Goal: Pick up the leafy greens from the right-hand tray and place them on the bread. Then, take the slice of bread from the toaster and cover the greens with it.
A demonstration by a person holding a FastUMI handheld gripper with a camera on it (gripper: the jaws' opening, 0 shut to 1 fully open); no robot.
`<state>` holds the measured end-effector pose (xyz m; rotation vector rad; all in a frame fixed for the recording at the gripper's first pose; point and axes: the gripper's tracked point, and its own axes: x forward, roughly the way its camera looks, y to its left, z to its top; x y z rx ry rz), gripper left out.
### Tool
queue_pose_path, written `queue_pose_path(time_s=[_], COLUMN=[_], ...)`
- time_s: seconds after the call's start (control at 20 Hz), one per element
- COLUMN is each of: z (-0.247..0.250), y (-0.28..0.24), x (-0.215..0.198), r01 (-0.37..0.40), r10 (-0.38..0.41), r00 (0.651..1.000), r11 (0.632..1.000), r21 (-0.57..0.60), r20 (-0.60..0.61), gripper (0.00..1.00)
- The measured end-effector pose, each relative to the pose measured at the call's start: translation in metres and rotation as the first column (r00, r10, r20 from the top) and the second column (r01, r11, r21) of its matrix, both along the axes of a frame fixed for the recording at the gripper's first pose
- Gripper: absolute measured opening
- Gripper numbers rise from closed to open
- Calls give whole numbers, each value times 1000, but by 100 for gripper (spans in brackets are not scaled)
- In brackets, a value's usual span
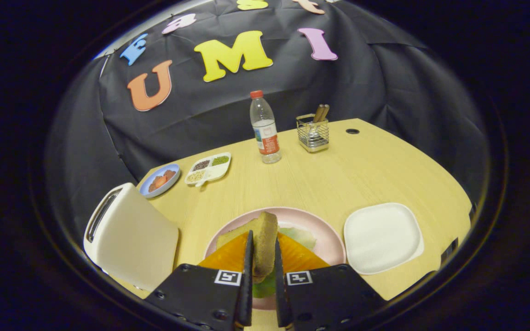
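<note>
1. Bread (pixel 265 243) is standing on edge between the two fingers of the tongs (pixel 262 276), which are pinching it from both sides; it is hanging over the pink plate (pixel 325 230).
2. Greens (pixel 299 236) are already lying on the plate, peeking out at 1 o'clock from the held slice, with another green bit showing just under the fingertips; an orange layer (pixel 299 259) is sitting on the plate too, partly over them.
3. Tray (pixel 381 236) at 3 o'clock of the plate is sitting bare, so the first half looks finished.
4. Toaster (pixel 129 234) at 9 o'clock is showing no slice in its slot.
5. Remaining, by my judgement: tipping the slice flat, lowering it over the greens, letting go.
6. Tongs are pointing forward and downward over the plate's near half, low above the surface (pixel 329 174).
</note>
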<state>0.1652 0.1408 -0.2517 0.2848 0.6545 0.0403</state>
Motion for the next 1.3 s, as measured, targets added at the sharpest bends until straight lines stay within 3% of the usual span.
queue_pose_path(time_s=[0.05,0.15,0.4,0.65,0.85,1.15,1.2,1.3], z=[0,-8,-16,6,38,121,134,160], y=[-2,-14,-31,-52,-40,-49,-53,-63], x=[0,2,-2,-11,-35,-88,-98,-120], r01=[-1,7,35,78,14,41,56,103], r10=[1,-6,-29,-44,28,36,28,-3], r00=[1000,999,997,982,974,928,918,895], r11=[1000,1000,997,980,983,979,979,974], r21=[6,-23,-69,-184,-181,-197,-198,-201], r20=[23,48,77,183,224,370,395,445], gripper=[21,34,43,64,82,92,96,97])
